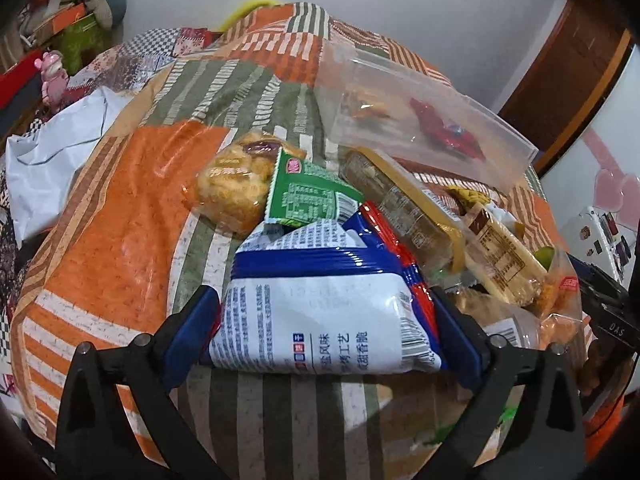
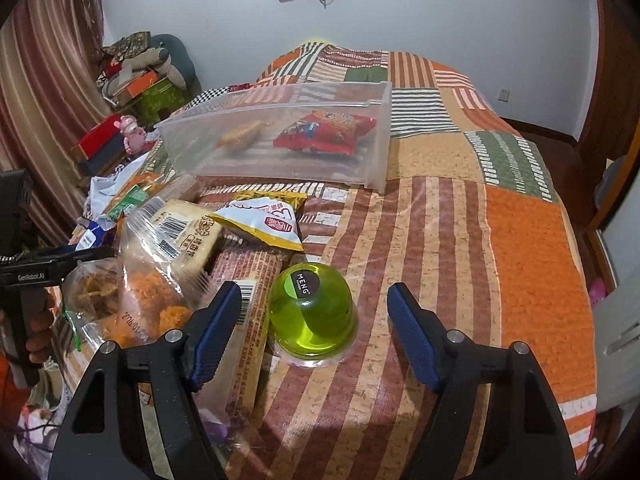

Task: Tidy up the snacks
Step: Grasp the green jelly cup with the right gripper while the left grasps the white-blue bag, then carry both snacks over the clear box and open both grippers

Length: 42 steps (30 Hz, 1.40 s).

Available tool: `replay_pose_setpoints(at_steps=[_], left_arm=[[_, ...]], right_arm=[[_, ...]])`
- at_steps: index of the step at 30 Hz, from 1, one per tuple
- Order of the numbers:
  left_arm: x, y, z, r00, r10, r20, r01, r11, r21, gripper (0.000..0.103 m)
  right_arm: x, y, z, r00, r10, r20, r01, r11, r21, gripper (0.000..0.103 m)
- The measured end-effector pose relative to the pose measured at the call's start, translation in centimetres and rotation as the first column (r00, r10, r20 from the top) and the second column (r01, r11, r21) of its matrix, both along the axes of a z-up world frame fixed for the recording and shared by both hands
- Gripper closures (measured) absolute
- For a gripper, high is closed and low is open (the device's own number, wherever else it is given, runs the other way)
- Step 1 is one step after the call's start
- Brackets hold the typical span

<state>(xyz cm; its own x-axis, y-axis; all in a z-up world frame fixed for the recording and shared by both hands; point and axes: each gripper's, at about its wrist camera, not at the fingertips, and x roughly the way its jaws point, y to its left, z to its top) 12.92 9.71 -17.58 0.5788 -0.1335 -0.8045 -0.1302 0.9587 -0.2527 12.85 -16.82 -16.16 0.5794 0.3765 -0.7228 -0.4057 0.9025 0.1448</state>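
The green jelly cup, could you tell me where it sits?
In the right wrist view, the green jelly cup sits on the quilt between the open right gripper fingers.

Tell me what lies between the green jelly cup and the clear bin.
In the right wrist view, bare quilt runs straight from the jelly cup to the bin; a yellow-white packet sits just left.

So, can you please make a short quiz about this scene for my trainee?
1. True or false: the left gripper is shut on the white packet.
2. What lies between the open fingers of the right gripper?
A) red bag
B) green jelly cup
C) yellow packet
3. Fill in: the red bag lies inside the clear ____.

Key:
1. True; both pads press the packet's sides.
2. B, the green jelly cup, upside down on the quilt.
3. bin, with one more snack beside the bag.
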Motion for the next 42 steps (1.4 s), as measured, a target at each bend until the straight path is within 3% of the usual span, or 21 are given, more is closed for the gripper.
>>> replay_pose_setpoints(at_steps=[8,14,23,30,42], left_arm=[[-0.1,0.1,-0.4,1.0,0.001,0.024,-0.001,1.0,-0.019,0.005],[-1.1,0.2,-0.1,0.999,0.012,0.044,-0.012,1.0,-0.005,0.019],[-2.8,0.6,1.1,0.998,0.019,0.06,-0.018,1.0,-0.015,0.027],[-4.3,-0.1,4.2,0.991,0.004,0.131,-0.01,0.999,0.044,0.027],[-3.3,-1.8,8.6,0.97,-0.046,0.237,0.031,0.997,0.068,0.027]], right_arm=[[0.4,0.3,0.0,1.0,-0.012,0.002,0.012,1.0,0.0,0.049],[0.1,0.0,-0.3,1.0,-0.009,-0.014,0.009,1.0,-0.008,0.06],[-0.7,0.2,0.6,0.999,-0.018,0.043,0.02,0.999,-0.035,0.061],[-1.0,-0.5,2.3,0.995,-0.037,0.089,0.038,0.999,-0.01,0.061],[-0.2,-0.9,5.6,0.981,-0.077,0.179,0.069,0.996,0.049,0.061]])
